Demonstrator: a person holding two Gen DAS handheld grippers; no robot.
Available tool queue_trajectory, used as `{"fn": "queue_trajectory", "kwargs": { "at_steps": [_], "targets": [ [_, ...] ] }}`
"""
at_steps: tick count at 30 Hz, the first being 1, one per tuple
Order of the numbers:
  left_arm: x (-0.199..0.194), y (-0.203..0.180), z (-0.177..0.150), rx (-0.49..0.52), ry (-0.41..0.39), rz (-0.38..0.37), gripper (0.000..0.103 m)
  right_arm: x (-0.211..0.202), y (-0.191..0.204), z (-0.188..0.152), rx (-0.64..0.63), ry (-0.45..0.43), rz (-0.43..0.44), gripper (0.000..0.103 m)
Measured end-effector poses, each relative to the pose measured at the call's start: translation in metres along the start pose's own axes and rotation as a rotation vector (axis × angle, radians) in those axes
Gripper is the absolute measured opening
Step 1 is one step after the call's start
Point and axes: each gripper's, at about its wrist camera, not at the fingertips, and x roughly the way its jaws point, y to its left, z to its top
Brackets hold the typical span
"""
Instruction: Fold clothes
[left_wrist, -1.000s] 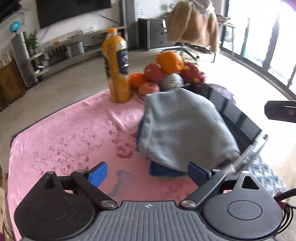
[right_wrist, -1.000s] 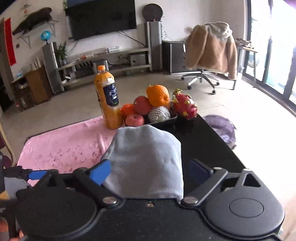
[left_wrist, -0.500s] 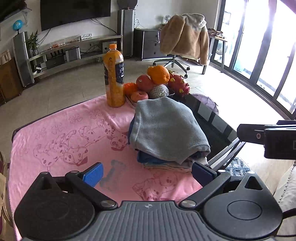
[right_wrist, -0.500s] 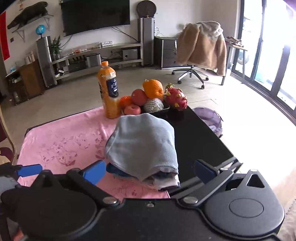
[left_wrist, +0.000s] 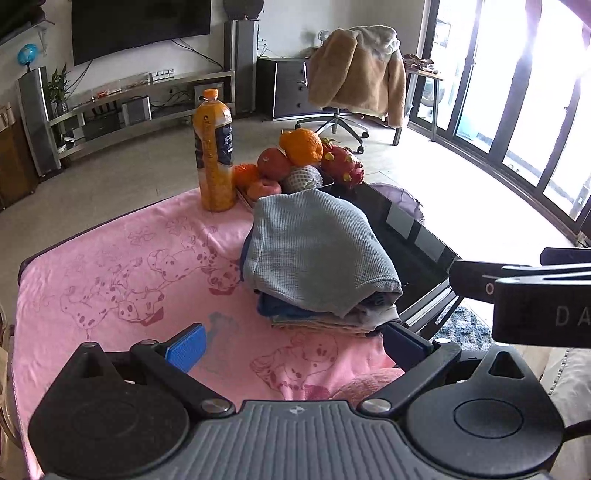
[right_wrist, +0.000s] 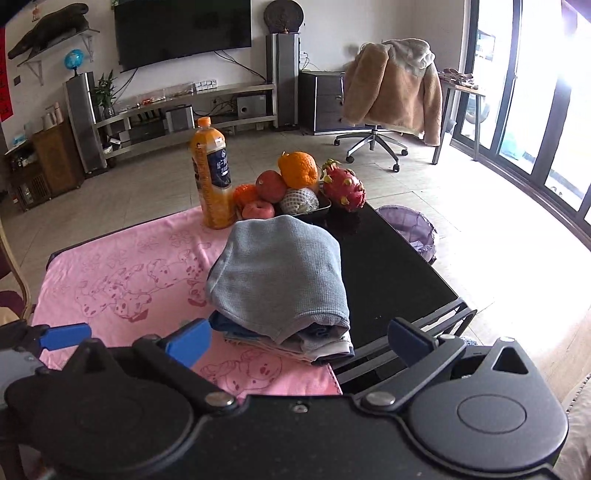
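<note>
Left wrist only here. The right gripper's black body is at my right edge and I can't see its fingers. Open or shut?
Observer: Open. In the right wrist view the right gripper has its blue pads spread with nothing between them. It sits short of the clothes stack.
Operator: How does my left gripper look from that side?
Observer: Only one of its blue fingers shows. It is at the lower left edge, over the pink cloth, well apart from the stack.
</note>
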Motion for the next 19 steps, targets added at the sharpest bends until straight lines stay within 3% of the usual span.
{"fn": "queue_trajectory", "kwargs": {
  "at_steps": [13,19],
  "targets": [
    [0.0031,-0.0007,-0.0009,-0.004,0.0,-0.011,0.102,0.004,0.0005,-0.0014,-0.01,0.01,-0.021,0.103],
    [-0.0004,0.0072,-0.0001,-0.019,-0.051,-0.006,0.102,0.0069,0.0063,0.0036,-0.022,0.009,-0.011,0.103]
  ]
}}
